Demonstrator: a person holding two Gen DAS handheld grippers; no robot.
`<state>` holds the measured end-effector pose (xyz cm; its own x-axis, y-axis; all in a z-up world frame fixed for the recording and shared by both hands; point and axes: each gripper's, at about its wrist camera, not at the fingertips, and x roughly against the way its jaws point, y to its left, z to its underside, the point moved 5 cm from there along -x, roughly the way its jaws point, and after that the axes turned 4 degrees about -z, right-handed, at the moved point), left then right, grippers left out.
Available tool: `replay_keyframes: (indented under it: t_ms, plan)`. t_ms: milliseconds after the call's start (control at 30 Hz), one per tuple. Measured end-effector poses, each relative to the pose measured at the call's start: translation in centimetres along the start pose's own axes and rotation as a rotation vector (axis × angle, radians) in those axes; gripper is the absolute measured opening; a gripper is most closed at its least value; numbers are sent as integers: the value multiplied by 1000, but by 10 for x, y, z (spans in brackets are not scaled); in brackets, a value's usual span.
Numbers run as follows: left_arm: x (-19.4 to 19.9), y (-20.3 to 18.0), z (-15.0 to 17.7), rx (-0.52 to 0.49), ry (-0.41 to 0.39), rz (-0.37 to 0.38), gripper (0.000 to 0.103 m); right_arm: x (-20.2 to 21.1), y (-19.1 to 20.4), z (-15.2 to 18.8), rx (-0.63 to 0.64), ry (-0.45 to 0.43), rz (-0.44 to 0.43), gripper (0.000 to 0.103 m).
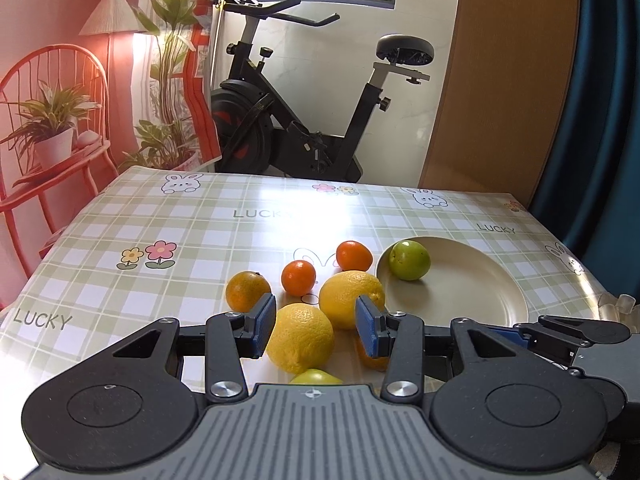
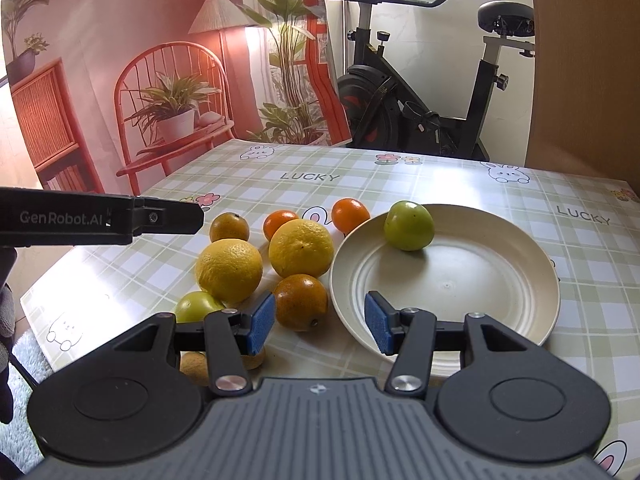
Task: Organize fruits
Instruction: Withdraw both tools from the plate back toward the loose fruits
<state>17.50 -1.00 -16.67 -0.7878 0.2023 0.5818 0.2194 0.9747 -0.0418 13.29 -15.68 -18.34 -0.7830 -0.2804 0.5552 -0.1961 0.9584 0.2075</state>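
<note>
Left gripper (image 1: pixel 316 326) first: its blue-padded fingers (image 1: pixel 264 326) stand apart, nothing pinched between them, tilted down over the fruit pile. Framed in that gap sits a large yellow lemon (image 1: pixel 300 338), clear of both pads, with a second big yellow citrus (image 1: pixel 352 298) just behind it. Peeking over the gripper body is the top of a small green fruit (image 1: pixel 316 377).

Over to the right gripper (image 2: pixel 320 328): same story, fingers (image 2: pixel 262 328) parted and empty, angled down at the near edge of the round cream plate (image 2: pixel 500 304). A dull orange fruit (image 2: pixel 301 302) lies just beyond the left pad, beside the plate's rim, not gripped.

Widening out: one round green fruit (image 2: pixel 409 225) rests on the plate at its far left side. The rest lies loose on the green-checked tabletop (image 2: pixel 400 184) left of the plate: two bright small tangerines (image 2: pixel 351 215) at the back, a duller orange one (image 2: pixel 229 227) to their left.

From the right wrist view, the left gripper's black body reaches in level from the left edge, above the pile. An exercise bike (image 1: pixel 304 112) stands behind the tabletop.
</note>
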Motion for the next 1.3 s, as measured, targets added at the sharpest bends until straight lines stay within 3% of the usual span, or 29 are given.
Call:
replay_keyframes:
  t_ms: [500, 900, 1300]
  plan:
    - [3, 16, 16, 44, 35, 11, 46, -5, 10, 9, 29, 37, -22, 53]
    - [-8, 17, 34, 76, 111, 77, 46, -15, 19, 18, 66, 72, -54, 53]
    - [-8, 29, 50, 115, 166, 77, 45, -34, 35, 27, 162, 97, -141, 37]
